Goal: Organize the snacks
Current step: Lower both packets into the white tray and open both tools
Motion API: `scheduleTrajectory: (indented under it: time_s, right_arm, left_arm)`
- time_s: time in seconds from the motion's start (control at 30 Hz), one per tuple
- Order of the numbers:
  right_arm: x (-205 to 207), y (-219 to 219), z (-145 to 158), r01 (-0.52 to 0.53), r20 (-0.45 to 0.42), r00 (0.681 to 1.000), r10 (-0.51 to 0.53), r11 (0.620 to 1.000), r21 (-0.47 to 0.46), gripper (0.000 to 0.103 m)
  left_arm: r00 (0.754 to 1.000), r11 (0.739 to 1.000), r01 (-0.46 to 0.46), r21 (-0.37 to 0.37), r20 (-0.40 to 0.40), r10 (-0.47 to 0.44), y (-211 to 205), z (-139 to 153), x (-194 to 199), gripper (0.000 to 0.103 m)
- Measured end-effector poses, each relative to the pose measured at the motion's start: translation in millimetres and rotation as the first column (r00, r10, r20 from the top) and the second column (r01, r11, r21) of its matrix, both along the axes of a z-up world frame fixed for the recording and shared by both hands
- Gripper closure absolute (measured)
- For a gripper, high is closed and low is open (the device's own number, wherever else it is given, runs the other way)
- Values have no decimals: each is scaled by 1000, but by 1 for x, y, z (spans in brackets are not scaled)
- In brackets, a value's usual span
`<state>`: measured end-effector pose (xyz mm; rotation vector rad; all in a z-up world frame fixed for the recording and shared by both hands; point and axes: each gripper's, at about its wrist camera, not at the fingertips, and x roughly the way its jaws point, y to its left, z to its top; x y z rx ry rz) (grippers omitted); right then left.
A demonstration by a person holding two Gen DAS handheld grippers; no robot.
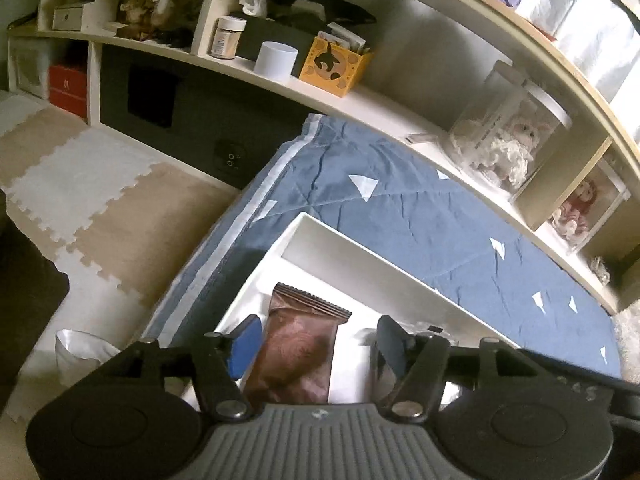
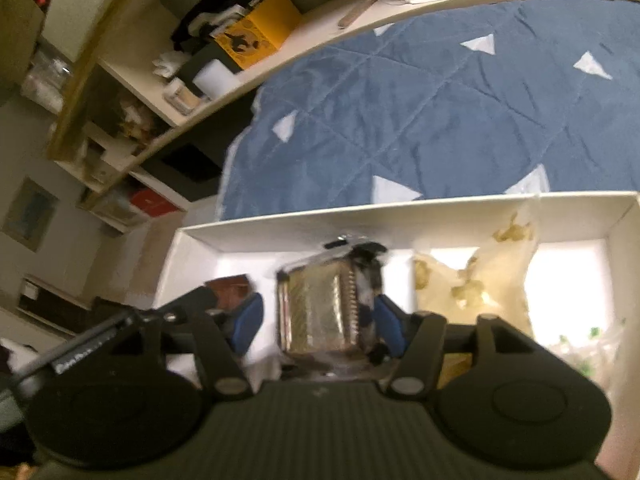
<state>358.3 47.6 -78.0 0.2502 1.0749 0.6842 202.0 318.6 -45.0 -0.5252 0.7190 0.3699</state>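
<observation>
A white shallow box (image 1: pixel 360 244) lies on a blue quilt. In the left wrist view a brown snack packet (image 1: pixel 298 354) lies in the box between the fingers of my left gripper (image 1: pixel 318 344), which is open and does not touch it. In the right wrist view my right gripper (image 2: pixel 320 316) is open over the same box (image 2: pixel 400 210), with a silver foil packet (image 2: pixel 320 312) lying between its fingers. The brown packet's end (image 2: pixel 230 284) shows at the left. Pale clear bags of snacks (image 2: pixel 476 280) fill the box's right part.
The blue quilt (image 1: pixel 440 216) with white triangles covers the surface. A long cream shelf (image 1: pixel 360 96) behind it carries a yellow box (image 1: pixel 332 66), a white cup (image 1: pixel 276 60), jars and boxed dolls (image 1: pixel 508 136). Foam floor mats (image 1: pixel 80 184) lie to the left.
</observation>
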Motion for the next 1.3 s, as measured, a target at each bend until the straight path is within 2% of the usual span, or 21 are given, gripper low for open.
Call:
scheduleTrajectory:
  time_s: [0.23,0.43,0.63,0.87,1.03,1.3]
  right_arm:
    - [-4,-6,16,-2,30,1000,2,1000,-7,31]
    - [-11,-18,27,-11,65,998,11,1000,-6,31]
    - [-26,-41,44,-10,123,992,12,1000,-15,31]
    - [-48,-72,61,18,190,982,-13,999,-29,30]
    - [-63,-92,72,37,229,973,-30,999,-28,26]
    - [-94,-115,90,58,324,945,-39,997,-51,12]
  left_arm:
    - [999,1000,14,-2,-45,-14,-4,2,-3,32]
    - [998,999,45,3,-35,-45,-18,18,-11,28]
    - [996,994,88,63,-40,-86,-47,32,-21,25]
    - [992,988,124,95,-42,-120,-74,46,-43,15]
    - [990,982,142,123,-34,-139,-89,62,-60,9]
    - [984,965,179,190,-28,-177,-114,87,-89,0]
